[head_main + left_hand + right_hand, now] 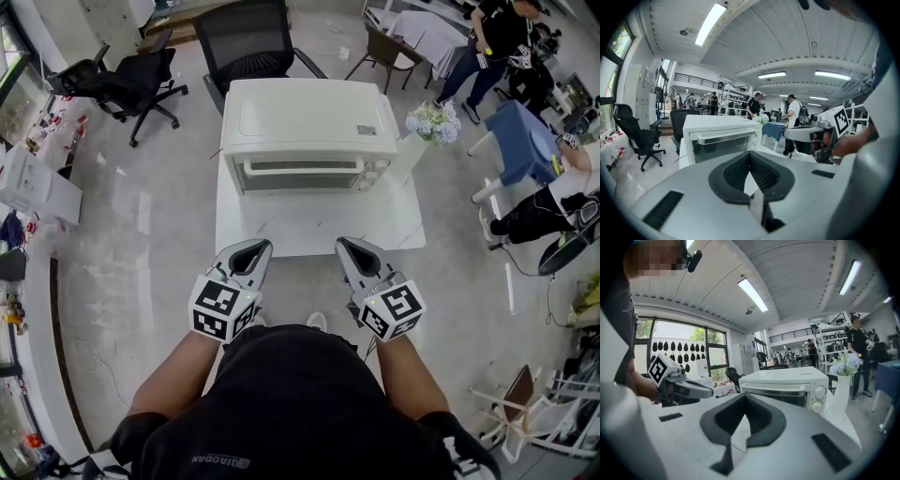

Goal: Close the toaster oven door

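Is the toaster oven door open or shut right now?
Shut. The door stands upright, flush with the front of the toaster oven, its handle up at the top edge; both gripper views agree.

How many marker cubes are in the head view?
2. Left cube on the left tongs, right cube on the right tongs, both near the table. None seems hidden.

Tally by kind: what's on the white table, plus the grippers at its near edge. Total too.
Toaster oven: 1
Vase with flowers: 1
Grippers: 2, the left gripper and the right gripper, both shut and empty
Total: 4
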Tool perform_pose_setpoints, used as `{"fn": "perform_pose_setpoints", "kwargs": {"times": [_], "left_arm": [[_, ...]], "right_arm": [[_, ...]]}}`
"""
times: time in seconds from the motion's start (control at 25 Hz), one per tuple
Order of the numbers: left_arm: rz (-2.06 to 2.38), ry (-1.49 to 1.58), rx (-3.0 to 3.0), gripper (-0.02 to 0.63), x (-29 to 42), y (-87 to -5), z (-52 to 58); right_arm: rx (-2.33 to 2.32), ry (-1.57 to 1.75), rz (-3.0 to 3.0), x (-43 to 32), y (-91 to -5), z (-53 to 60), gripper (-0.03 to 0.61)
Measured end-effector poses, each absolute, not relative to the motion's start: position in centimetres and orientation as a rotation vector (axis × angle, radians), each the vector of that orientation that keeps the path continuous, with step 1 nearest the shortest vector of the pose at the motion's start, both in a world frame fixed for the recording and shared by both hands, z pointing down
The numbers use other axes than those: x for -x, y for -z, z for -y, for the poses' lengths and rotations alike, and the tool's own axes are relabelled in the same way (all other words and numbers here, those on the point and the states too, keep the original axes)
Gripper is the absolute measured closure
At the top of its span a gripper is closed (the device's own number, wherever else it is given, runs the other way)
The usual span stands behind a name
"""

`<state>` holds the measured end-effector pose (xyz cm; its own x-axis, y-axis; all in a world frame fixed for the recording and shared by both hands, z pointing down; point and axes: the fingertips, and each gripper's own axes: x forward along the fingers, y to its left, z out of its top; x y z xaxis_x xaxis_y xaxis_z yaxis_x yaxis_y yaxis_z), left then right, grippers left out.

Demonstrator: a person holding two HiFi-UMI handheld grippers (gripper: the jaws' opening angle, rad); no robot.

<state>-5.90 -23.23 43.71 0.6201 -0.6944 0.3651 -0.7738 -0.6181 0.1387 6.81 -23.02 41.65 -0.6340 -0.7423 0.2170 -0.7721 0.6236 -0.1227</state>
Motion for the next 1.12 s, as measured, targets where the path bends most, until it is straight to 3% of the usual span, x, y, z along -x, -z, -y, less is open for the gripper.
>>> {"fn": "perform_pose_setpoints", "kwargs": {"times": [1.12], "left_arm": [[1.217, -0.465, -2.564, 0.611, 5.9, -44.8, 22.9]], "right_arm": [[-1.200, -0.293, 2.631, -7.2, -44.1, 22.2, 0.577]]}}
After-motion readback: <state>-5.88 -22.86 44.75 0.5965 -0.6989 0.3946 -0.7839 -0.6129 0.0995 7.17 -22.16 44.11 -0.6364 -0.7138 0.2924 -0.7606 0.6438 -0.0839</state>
